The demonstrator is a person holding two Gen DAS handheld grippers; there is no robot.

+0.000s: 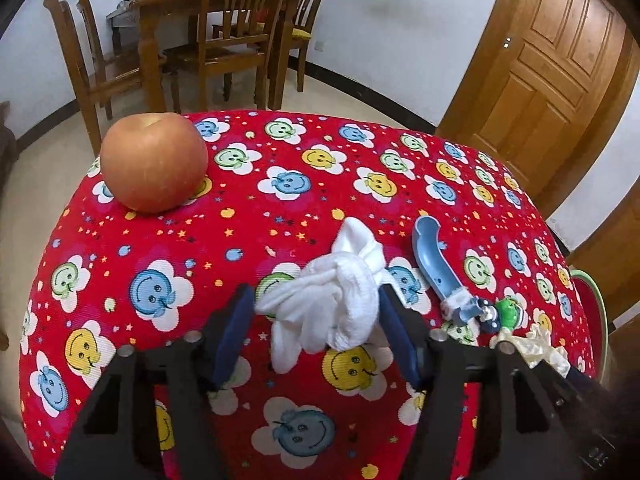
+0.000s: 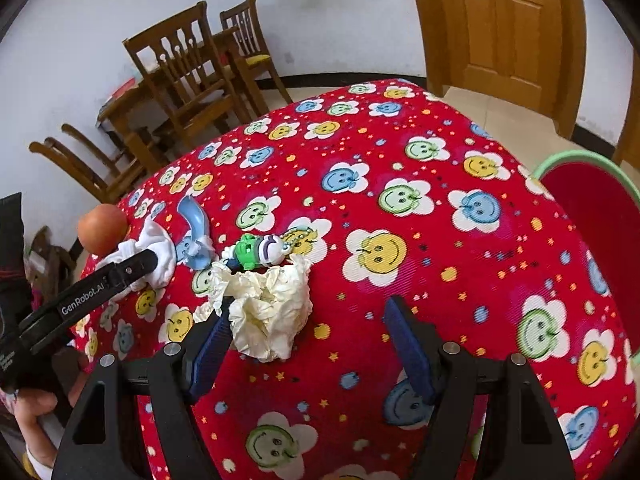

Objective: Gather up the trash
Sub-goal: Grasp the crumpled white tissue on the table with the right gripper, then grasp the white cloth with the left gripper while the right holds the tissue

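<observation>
A crumpled white tissue (image 1: 332, 304) lies on the red smiley tablecloth (image 1: 280, 208) between the open fingers of my left gripper (image 1: 318, 316); the jaws stand on either side of it, not closed. It also shows in the right wrist view (image 2: 156, 252). A crumpled cream paper ball (image 2: 268, 312) lies by the left finger of my open right gripper (image 2: 310, 328); its edge shows in the left wrist view (image 1: 548, 344). A red bin with a green rim (image 2: 592, 208) stands off the table's right edge.
An apple (image 1: 154, 162) sits at the table's far left. A blue plastic toy (image 1: 434, 268) and a small green figure (image 2: 252, 250) lie between the tissue and the paper. Wooden chairs (image 1: 236, 32) and a door (image 1: 548, 68) are behind.
</observation>
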